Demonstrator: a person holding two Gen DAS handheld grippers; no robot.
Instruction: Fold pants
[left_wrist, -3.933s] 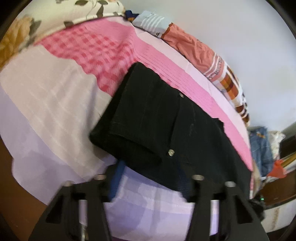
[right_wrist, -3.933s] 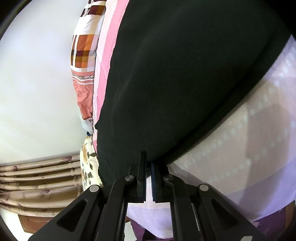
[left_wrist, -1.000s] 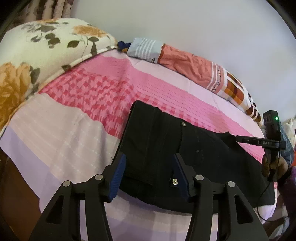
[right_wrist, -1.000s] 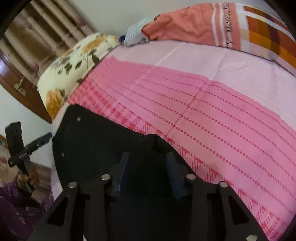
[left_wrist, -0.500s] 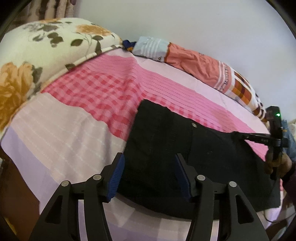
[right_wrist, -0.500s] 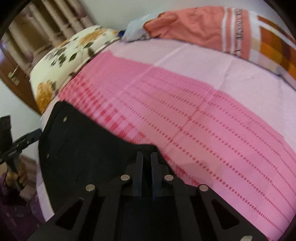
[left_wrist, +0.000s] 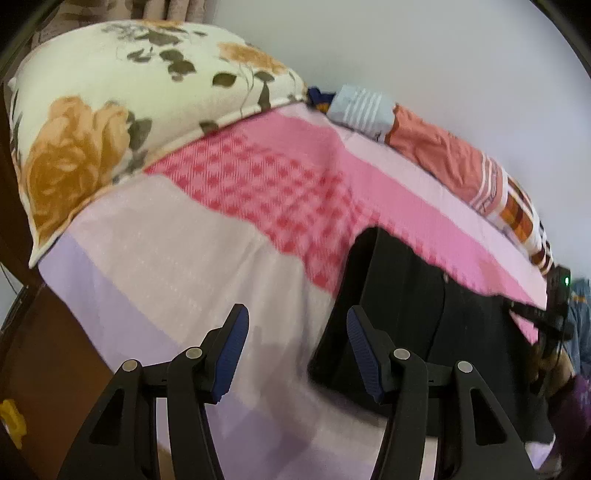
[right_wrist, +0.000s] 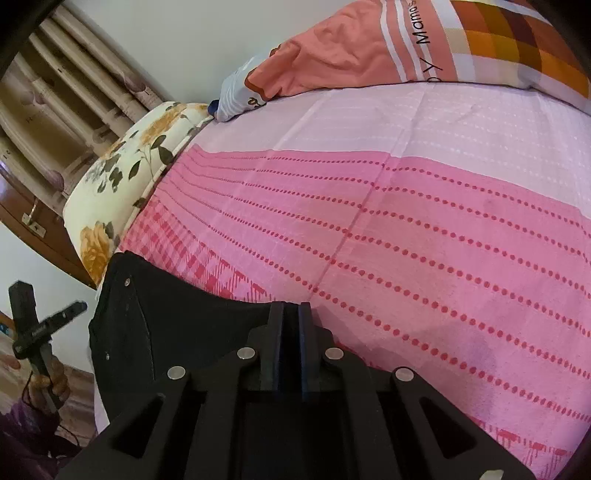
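Pants (right_wrist: 177, 332) in right gripper (right_wrist: 290, 314)

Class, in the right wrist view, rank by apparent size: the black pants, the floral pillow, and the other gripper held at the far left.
1. black pants
2. floral pillow
3. left gripper
The pants lie nearest the camera, which exaggerates them.

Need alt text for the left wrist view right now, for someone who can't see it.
The open left gripper hovers over the bedsheet, just left of the black pants lying flat on the bed. A floral pillow sits at the upper left, and the right gripper appears at the far right edge.
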